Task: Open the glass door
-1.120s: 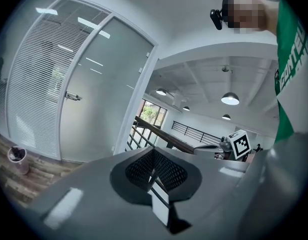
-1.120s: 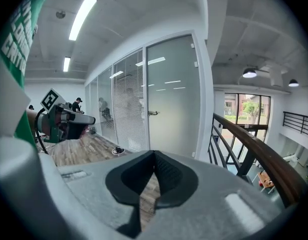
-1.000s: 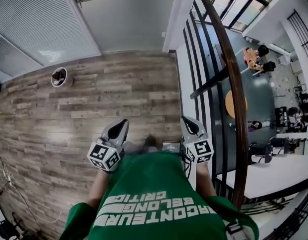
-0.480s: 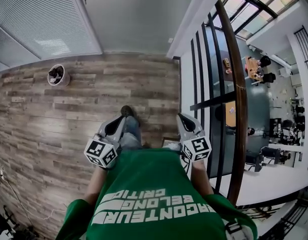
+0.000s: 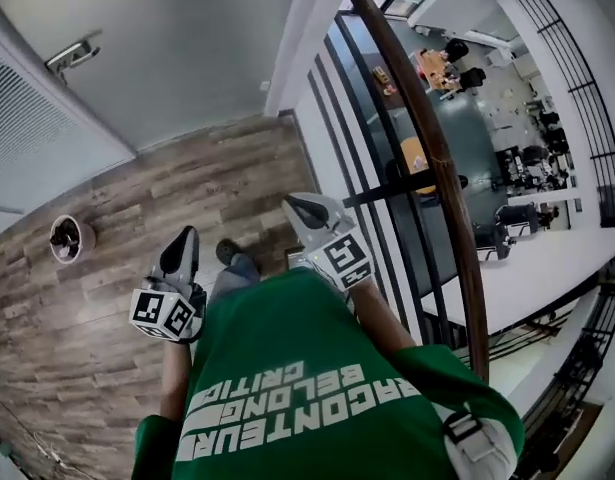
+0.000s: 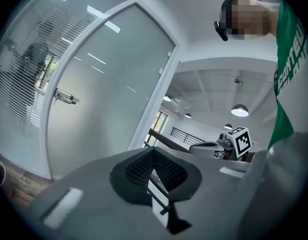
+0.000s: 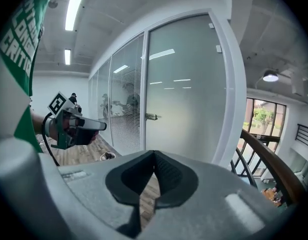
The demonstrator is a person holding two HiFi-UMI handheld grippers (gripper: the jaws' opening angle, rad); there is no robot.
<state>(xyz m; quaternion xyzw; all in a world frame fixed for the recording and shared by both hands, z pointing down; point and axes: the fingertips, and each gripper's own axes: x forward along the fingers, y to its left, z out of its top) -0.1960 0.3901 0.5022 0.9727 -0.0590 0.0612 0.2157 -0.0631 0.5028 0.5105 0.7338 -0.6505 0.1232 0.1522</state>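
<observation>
Glass, frosted to a pale grey-white, fills the whole glass door (image 7: 186,94), which sits in a white frame beside a partition with slatted blinds (image 7: 126,109). It stands ahead of me and a little to my left across the wood floor (image 5: 137,228), well apart from both tools. Its only fitting I can use is a small metal lever handle (image 7: 151,116) near the edge next to the blinds, at about mid-height.

I expect the panel to be heavy and stiff, swinging slowly about the far edge, where two small fittings look like hinges. The face is smooth, so pads would slide on it, and I would not knock the glass itself. The lever is the place to take hold: close on its bar, press it down, then move the door. I cannot tell whether it pushes or pulls.

Left tongs (image 6: 153,154) have their tips together with nothing between them. Right tongs (image 7: 154,156) are likewise closed and empty. Both are held low in front of the person's green shirt (image 5: 297,368), near a dark handrail (image 5: 437,168) on my right.
</observation>
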